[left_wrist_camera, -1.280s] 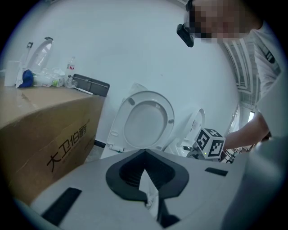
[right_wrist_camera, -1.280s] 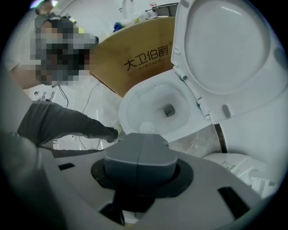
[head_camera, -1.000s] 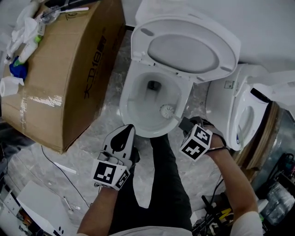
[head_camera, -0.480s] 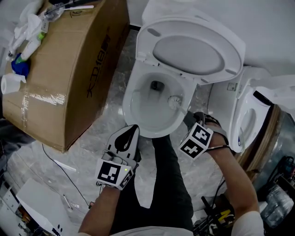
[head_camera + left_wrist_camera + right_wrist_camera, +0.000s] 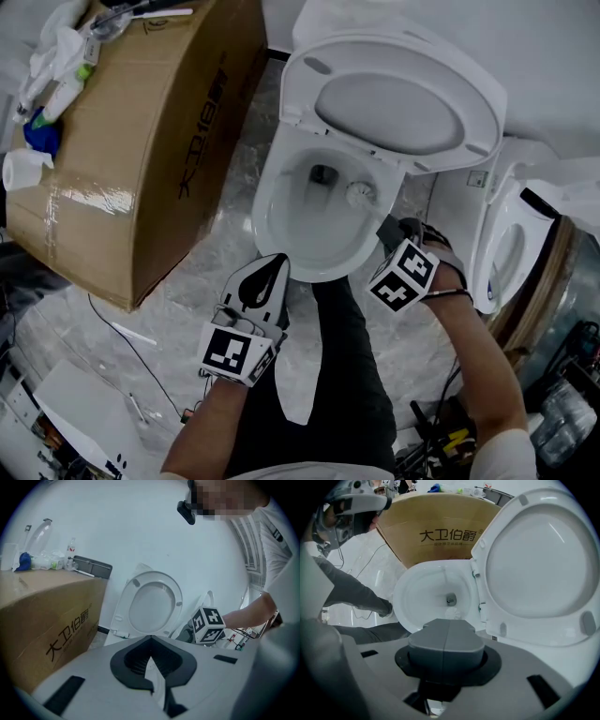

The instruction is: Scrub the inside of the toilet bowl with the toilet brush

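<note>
The white toilet bowl [image 5: 270,202] stands open with its lid [image 5: 403,103] raised. The round white brush head [image 5: 359,194] rests against the bowl's inner right wall, near the drain hole [image 5: 323,173]. My right gripper [image 5: 389,232] hovers over the bowl's right front rim, shut on the brush handle, which its body mostly hides. In the right gripper view the brush head [image 5: 452,613] shows just past the closed jaws of my right gripper [image 5: 446,632], inside the bowl [image 5: 419,595]. My left gripper [image 5: 267,272] hangs shut and holding nothing just outside the front rim.
A large cardboard box [image 5: 131,141] with bottles and rags on top stands left of the toilet. A second white toilet [image 5: 502,248] leans at the right. The person's dark-trousered leg [image 5: 328,375] stands before the bowl. Cables lie on the marble floor [image 5: 122,333].
The brush head has slid from the bowl's front right wall up towards the back right, near the drain. My right gripper moved forward with it; the left gripper barely shifted.
</note>
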The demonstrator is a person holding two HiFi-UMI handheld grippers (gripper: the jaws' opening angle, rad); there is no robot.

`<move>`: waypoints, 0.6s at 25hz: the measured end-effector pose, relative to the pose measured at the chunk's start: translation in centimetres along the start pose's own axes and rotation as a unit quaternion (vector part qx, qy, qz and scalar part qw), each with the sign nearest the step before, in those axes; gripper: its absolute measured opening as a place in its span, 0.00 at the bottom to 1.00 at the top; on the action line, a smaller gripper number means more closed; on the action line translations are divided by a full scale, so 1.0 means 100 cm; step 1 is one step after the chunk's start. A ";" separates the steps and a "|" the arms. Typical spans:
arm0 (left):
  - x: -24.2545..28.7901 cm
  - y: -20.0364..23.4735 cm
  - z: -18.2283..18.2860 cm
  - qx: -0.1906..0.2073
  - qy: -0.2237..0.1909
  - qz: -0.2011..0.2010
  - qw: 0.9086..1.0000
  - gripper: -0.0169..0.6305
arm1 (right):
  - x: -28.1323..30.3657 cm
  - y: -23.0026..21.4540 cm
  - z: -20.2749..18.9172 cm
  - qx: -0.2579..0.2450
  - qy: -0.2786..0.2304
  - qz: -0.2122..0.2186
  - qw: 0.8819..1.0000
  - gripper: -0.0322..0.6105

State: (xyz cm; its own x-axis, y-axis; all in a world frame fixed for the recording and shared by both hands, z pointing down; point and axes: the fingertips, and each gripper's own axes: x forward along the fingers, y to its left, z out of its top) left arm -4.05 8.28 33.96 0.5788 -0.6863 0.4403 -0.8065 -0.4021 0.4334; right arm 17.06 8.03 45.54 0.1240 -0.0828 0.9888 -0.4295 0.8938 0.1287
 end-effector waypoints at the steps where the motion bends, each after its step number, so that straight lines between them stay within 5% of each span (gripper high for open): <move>1: 0.001 0.000 0.000 0.000 0.001 0.000 1.000 0.04 | 0.000 -0.003 0.000 0.005 -0.002 -0.004 1.000 0.30; 15: 0.018 0.000 0.005 0.000 0.001 -0.005 1.000 0.04 | 0.002 -0.033 0.013 0.020 -0.040 -0.056 0.997 0.29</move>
State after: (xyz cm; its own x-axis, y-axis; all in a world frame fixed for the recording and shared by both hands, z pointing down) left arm -3.09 6.77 34.40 0.5873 -0.6814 0.4368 -0.8006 -0.4096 0.4373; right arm 17.32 4.52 45.37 0.1010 -0.2172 0.9709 -0.4535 0.8585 0.2393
